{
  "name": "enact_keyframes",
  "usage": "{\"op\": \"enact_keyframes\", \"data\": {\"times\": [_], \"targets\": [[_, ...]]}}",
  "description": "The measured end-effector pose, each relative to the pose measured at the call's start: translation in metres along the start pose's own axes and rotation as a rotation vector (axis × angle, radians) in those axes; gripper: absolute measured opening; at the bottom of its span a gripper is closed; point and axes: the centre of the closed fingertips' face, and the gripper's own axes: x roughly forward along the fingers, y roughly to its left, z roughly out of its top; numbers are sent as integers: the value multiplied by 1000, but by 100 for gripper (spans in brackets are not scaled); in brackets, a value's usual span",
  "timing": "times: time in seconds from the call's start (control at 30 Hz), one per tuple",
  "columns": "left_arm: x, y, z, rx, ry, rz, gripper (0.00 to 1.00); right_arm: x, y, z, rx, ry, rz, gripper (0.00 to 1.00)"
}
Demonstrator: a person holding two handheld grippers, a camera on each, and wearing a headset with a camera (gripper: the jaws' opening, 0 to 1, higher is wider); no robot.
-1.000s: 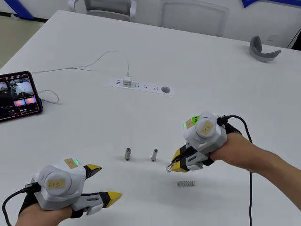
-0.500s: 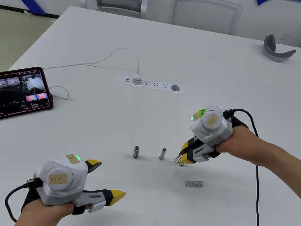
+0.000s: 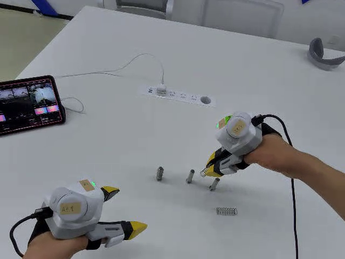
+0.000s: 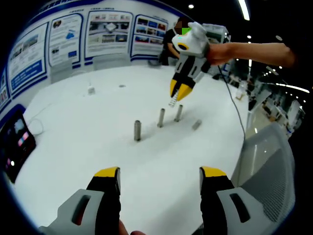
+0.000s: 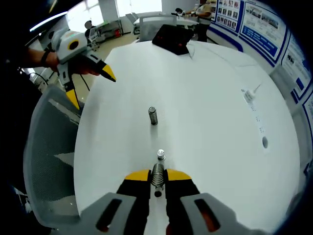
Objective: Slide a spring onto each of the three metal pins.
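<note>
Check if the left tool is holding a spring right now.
No, the left tool stands open with nothing between its yellow tips; the right tool is shut on a spring.

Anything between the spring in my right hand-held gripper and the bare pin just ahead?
Nothing visible does: the spring, clamped in the right hand-held gripper, sits close before the bare pin with no object between them.

Pins [image 3: 190, 176] stand in a row, loose spring [image 3: 227, 211] before them, power strip [image 3: 178, 95] behind.
</note>
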Motion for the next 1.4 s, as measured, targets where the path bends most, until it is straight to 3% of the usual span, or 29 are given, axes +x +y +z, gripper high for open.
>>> {"op": "enact_keyframes", "data": {"times": [0.5, 1.4], "targets": [[-5, 3, -1, -12, -1, 8, 66, 10, -3, 15, -36, 12, 9, 13], [-10, 3, -7, -22, 9, 5, 66, 37, 1, 23, -80, 47, 22, 13]]}}
